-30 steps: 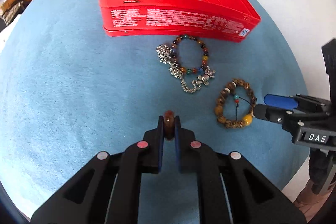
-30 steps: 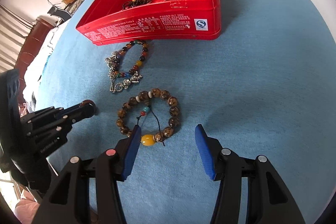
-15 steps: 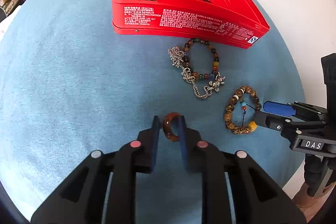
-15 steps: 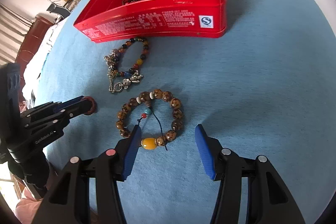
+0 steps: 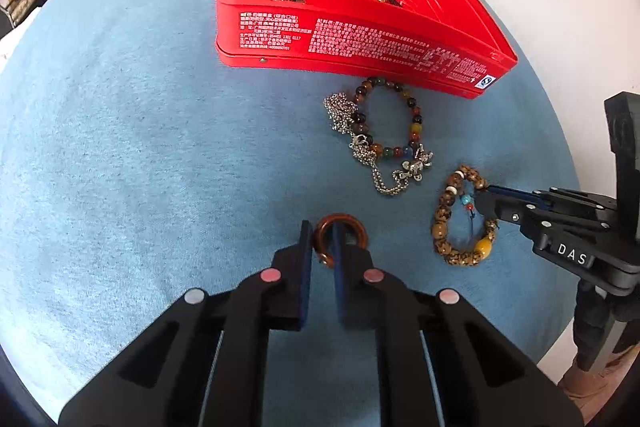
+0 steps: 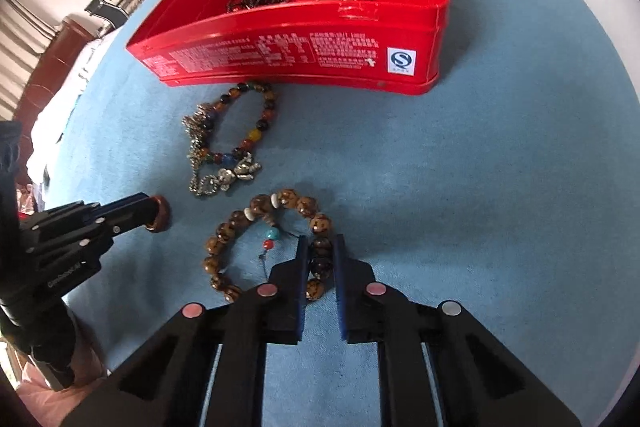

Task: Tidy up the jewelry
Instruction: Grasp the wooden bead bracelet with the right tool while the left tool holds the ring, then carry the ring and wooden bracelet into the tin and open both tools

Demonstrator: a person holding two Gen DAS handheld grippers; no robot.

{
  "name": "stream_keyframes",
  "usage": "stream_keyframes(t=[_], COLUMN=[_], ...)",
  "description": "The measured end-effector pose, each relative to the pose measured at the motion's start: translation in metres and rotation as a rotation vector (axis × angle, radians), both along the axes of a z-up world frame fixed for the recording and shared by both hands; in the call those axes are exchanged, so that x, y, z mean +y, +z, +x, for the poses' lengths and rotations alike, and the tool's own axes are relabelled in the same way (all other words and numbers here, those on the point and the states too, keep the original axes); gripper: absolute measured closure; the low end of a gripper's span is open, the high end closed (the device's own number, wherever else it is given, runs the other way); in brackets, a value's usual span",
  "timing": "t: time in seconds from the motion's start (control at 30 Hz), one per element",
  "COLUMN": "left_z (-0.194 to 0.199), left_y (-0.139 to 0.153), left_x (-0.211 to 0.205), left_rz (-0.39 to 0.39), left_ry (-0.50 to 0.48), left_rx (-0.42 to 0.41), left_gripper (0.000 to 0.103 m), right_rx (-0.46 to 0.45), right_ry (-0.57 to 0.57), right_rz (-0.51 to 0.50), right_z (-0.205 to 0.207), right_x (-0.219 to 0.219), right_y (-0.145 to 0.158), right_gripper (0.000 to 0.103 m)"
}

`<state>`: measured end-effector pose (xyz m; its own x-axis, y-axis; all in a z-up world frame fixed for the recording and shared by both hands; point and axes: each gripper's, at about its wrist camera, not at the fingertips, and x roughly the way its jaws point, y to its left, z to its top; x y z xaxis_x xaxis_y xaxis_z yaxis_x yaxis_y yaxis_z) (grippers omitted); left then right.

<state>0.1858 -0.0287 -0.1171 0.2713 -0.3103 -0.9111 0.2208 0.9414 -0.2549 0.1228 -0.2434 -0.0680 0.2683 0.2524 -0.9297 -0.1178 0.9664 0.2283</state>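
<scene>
A blue cloth (image 5: 120,147) was spread under everything, and a red tin (image 5: 360,39) with 2 pieces already inside was set at its far side. Just before the tin, a coloured bracelet (image 5: 400,119) and a silver chain (image 5: 372,163) were left untouched. Nearer, the brown bracelet (image 6: 256,223), loose between wide jaws a second earlier, was now pinched at its right side as the right gripper (image 6: 319,247) was closing. The ring (image 5: 340,231), briefly released, was again clamped on its rim by the shut left gripper (image 5: 322,233). Both pieces were judged ready for lifting toward the tin.
</scene>
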Motion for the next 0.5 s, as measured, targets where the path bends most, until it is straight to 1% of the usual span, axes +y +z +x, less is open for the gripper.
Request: stream_keyframes(t=[0.07, 0.1, 0.23, 0.5], left_z=[-0.005, -0.005, -0.009, -0.027], left_y=[0.006, 0.008, 0.021, 0.052], left_x=[-0.002, 0.000, 0.006, 0.017], left_rz=[-0.008, -0.014, -0.026, -0.047], left_ry=[0.006, 0.008, 0.006, 0.005], left_rx=[-0.004, -0.010, -0.038, -0.090], left_gripper=[0.096, 0.097, 0.097, 0.097], right_rx=[-0.006, -0.016, -0.066, -0.155], right_ry=[-0.006, -0.008, -0.004, -0.008], right_rz=[0.019, 0.042, 0.065, 0.059], right_z=[-0.002, -0.003, -0.006, -0.011], right_x=[-0.003, -0.005, -0.011, -0.016], right_y=[0.003, 0.007, 0.028, 0.070], right_gripper=[0.092, 0.092, 0.092, 0.092])
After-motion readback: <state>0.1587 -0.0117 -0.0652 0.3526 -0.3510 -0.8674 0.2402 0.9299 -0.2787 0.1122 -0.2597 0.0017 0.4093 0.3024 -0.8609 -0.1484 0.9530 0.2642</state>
